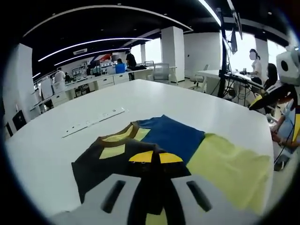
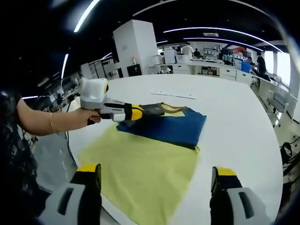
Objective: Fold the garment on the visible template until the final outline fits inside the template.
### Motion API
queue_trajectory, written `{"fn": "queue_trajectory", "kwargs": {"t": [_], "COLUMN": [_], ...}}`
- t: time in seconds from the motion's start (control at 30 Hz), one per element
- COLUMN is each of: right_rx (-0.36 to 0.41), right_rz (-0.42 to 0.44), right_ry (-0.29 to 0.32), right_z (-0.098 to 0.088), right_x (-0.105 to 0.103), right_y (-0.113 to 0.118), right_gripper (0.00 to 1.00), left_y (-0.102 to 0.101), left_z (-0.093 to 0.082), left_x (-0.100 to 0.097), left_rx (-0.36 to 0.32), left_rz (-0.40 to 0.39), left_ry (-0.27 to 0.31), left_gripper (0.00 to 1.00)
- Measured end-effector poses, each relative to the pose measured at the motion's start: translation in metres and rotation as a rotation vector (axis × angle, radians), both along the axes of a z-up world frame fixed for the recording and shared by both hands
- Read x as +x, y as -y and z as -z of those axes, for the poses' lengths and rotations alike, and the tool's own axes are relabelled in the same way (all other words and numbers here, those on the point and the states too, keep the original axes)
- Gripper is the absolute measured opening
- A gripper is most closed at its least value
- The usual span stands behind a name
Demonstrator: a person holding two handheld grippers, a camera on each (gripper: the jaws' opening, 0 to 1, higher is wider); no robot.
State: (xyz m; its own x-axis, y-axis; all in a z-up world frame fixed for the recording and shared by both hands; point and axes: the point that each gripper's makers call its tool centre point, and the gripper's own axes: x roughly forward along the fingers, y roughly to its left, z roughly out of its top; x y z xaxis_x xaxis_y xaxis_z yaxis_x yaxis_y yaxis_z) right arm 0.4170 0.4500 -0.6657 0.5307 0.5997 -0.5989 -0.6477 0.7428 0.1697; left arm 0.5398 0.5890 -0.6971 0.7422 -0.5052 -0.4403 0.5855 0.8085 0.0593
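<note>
On white bench [image 2: 234, 108], left tongs [image 1: 151, 157] seemingly clamped on garment [image 2: 164, 124]; right tongs [image 2: 157, 176] apart over yellow template [image 2: 140, 173].

No text, label, brand, number or sign can be read in either view. The garment [image 1: 164, 145] shows plain panels of dark, blue and yellow cloth — no print or lettering that can be made out. A pale strip [image 1: 93, 122] lying on the tabletop [image 1: 56, 154] behind it carries small dark marks, too small and blurred to read. In the left gripper view a small sign [image 1: 80, 51] hangs from the ceiling far back in the room — whatever it bears is illegible.
</note>
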Motion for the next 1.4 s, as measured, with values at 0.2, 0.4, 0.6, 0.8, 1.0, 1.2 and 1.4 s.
{"fn": "queue_trajectory", "kwargs": {"t": [0.2,0.4,0.6,0.8,1.0,1.2,1.4], "right_rx": [0.002,-0.003,0.000,0.002,0.000,-0.010,-0.014], "right_rz": [0.000,0.004,0.005,0.007,0.007,0.003,0.012], "right_ry": [-0.001,-0.008,-0.001,-0.002,0.002,0.018,0.022], "right_z": [0.001,0.003,0.002,0.003,0.002,-0.002,-0.001], "right_x": [-0.001,0.002,0.004,0.005,0.004,0.004,0.006], "right_y": [0.000,0.005,0.005,0.006,0.007,0.010,0.014], "right_gripper": [0.98,0.98,0.98,0.98,0.98,0.98,0.98], "left_y": [0.011,0.033,0.034,0.012,-0.018,-0.044,-0.064], "left_z": [0.015,0.020,0.014,0.007,0.008,0.017,0.038], "left_x": [-0.008,-0.026,-0.030,-0.021,-0.022,-0.026,-0.031], "left_rx": [0.052,0.040,0.016,-0.007,-0.015,-0.030,-0.074], "left_rz": [0.046,0.119,0.103,0.016,-0.076,-0.176,-0.278], "left_ry": [-0.028,-0.023,-0.017,-0.012,-0.028,-0.071,-0.148], "left_gripper": [0.01,0.36,0.62,0.77,0.79,0.65,0.42]}}
